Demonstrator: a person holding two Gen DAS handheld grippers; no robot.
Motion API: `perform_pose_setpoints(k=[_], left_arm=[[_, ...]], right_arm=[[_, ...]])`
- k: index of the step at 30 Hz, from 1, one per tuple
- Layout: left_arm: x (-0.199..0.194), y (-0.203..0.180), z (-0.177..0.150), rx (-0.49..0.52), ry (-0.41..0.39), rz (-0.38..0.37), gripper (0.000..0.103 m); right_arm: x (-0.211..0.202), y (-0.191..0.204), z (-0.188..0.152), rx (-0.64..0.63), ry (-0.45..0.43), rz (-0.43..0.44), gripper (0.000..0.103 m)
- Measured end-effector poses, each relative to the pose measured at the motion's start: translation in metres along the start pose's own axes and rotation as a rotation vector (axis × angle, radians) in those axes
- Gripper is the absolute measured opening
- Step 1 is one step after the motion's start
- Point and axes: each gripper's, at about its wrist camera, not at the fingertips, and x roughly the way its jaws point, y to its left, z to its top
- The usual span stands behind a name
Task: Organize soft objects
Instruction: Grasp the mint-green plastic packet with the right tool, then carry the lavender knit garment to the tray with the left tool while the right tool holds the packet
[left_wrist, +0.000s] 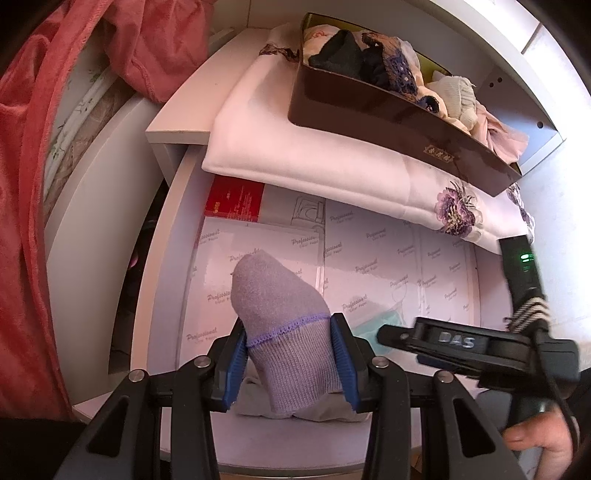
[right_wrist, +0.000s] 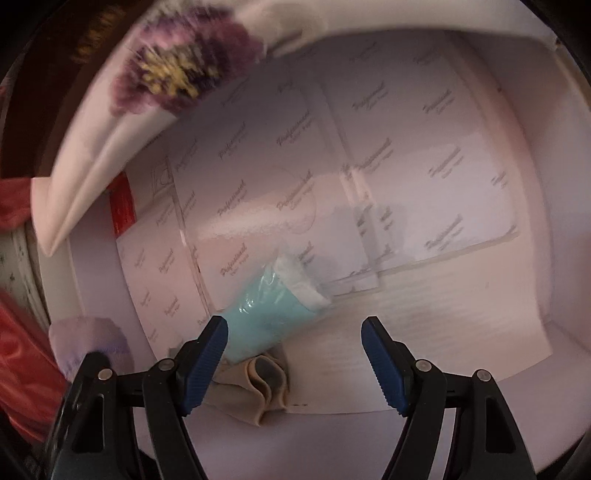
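My left tool (left_wrist: 290, 363) is clenched on a lavender sock (left_wrist: 284, 317), blue pads pressing its ribbed cuff from both sides, toe pointing up and away from me over the open drawer (left_wrist: 424, 273). Under the cuff lies some pale cloth (left_wrist: 255, 398), partly hidden by the tool. My right tool (right_wrist: 295, 363) is released, jaws wide apart with nothing between them, pointing steeply down into the same drawer; its view is blurred. Just ahead of its left pad lies a teal packet (right_wrist: 258, 321) in clear wrap, touching a beige folded item (right_wrist: 258, 387) below it. In the left view my right tool (left_wrist: 458, 343) sits just beside the sock, with a hand (left_wrist: 543, 439) on its grip. The drawer bottom is lined with white sheets printed "Professional". Overhanging the drawer's far edge is a folded white cloth (left_wrist: 295, 147) with purple flower embroidery, carrying a dark brown box (left_wrist: 388, 125) stuffed with socks and underwear. Coral-red fabric (left_wrist: 22, 221) hangs at left.
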Motion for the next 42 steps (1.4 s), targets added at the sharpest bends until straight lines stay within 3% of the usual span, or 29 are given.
perform_pose_setpoints(k=[8, 14, 18, 25, 29, 35, 42], left_arm=[[-0.003, 0.004, 0.003, -0.023, -0.016, 0.012, 0.043], [-0.008, 0.006, 0.007, -0.030, -0.043, 0.021, 0.043], [-0.011, 0.004, 0.007, -0.020, -0.056, 0.024, 0.043], [-0.021, -0.001, 0.010, 0.000, -0.107, 0.026, 0.043], [-0.031, -0.010, 0.011, 0.038, -0.140, 0.025, 0.043], [-0.052, -0.028, 0.015, 0.097, -0.213, 0.026, 0.043], [-0.069, -0.048, 0.018, 0.163, -0.265, 0.017, 0.043]], right_arm=[[0.028, 0.032, 0.002, -0.032, 0.015, -0.048, 0.072], [0.032, 0.064, 0.006, -0.136, -0.010, -0.115, 0.049], [0.020, 0.079, 0.001, -0.209, -0.050, -0.149, 0.041], [-0.018, 0.086, -0.008, -0.371, -0.221, -0.358, 0.040], [-0.010, 0.086, -0.009, -0.398, -0.193, -0.446, 0.040], [0.007, 0.100, -0.016, -0.447, -0.172, -0.483, 0.039], [0.009, 0.101, -0.014, -0.428, -0.140, -0.454, 0.039]])
